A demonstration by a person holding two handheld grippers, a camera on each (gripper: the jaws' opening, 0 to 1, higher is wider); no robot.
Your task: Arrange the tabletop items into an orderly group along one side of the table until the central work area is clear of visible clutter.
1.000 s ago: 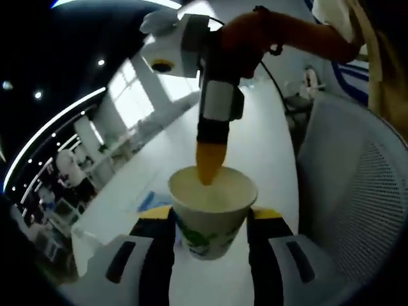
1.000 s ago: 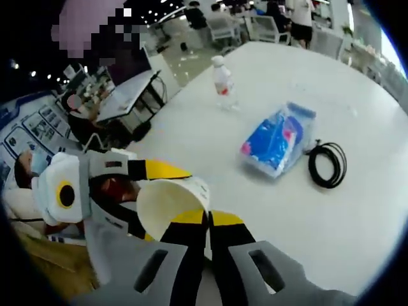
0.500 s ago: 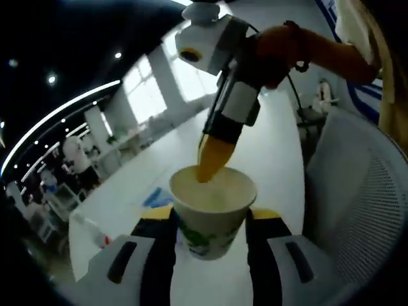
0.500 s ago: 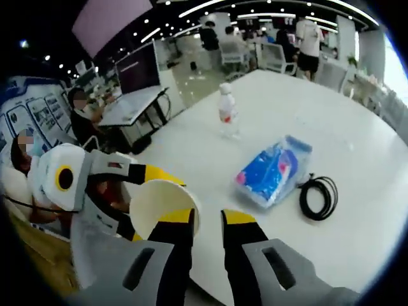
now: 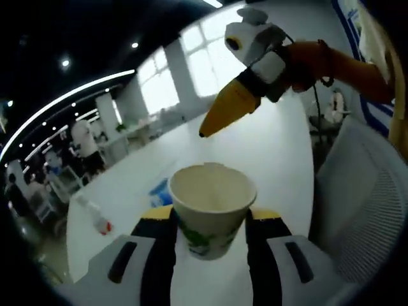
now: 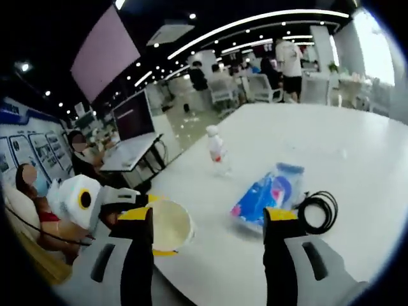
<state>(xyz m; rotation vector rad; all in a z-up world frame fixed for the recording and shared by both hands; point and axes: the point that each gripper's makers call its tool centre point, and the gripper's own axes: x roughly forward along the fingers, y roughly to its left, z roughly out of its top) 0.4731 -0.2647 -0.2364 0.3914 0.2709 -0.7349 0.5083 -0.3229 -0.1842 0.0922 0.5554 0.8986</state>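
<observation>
Left gripper (image 5: 210,223) clamped on paper cup (image 5: 211,207); right gripper (image 6: 209,220) spread wide, empty, above desk (image 6: 357,153).

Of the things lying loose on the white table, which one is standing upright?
The clear plastic bottle with the pale cap. It stands upright near the table's far edge, while the blue packet and the coiled black cable both lie flat.

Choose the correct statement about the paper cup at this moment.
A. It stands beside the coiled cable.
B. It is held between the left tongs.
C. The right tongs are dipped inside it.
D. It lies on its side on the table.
B. In the left gripper view the paper cup sits upright between the left tongs, while the right tongs hang above it, outside the rim.
</observation>
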